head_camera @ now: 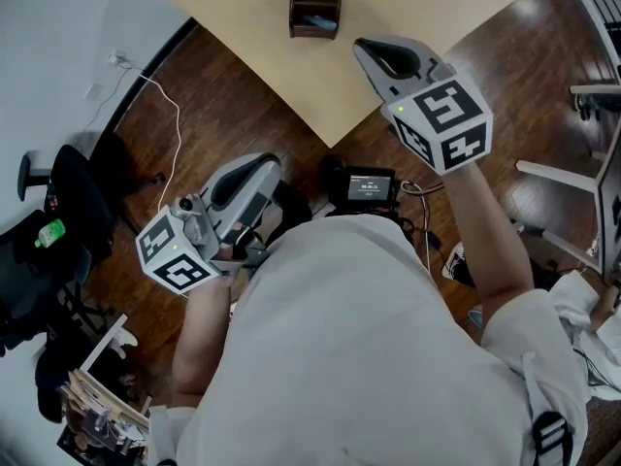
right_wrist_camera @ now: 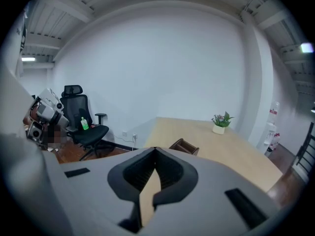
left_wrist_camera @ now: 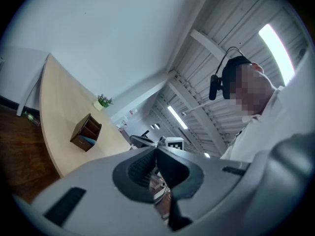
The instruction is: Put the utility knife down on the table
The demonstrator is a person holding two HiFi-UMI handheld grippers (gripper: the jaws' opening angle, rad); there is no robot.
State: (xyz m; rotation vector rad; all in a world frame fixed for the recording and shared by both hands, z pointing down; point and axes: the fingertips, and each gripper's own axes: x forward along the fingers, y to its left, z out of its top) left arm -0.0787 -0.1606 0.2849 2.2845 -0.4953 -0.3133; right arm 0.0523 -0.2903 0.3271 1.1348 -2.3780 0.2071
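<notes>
Right gripper [head_camera: 366,49]: up over the near corner of the table, tips tilted a little down toward the wood; jaws pressed together, nothing between them.
Left gripper [head_camera: 264,169]: low and tucked in by the white shirt [head_camera: 369,338], off the table's edge, over the floor [head_camera: 243,115]; jaws closed tip to tip, nothing held.
Utility knife: nowhere to be seen. Not in either set of jaws, not on the visible stretch of table, not on the floor in frame.
Table [head_camera: 281,76]: pale wood, mostly bare; brown desk organiser [head_camera: 316,3] at the top of the head view, small potted plant [right_wrist_camera: 221,122] beyond it in the right gripper view.
Stage: both tools empty, so either done or not begun; impossible to judge which from here.
Risk one: reaching for a knife out of frame and closing on it half blind. Blade end caught instead of the handle, then a slip from the pads.
Risk two: right gripper dropping with shut jaws and clipping the table corner or the organiser.
Risk three: left gripper close to the small screen device [head_camera: 371,184] and its cable. Possible snag on the way forward.
</notes>
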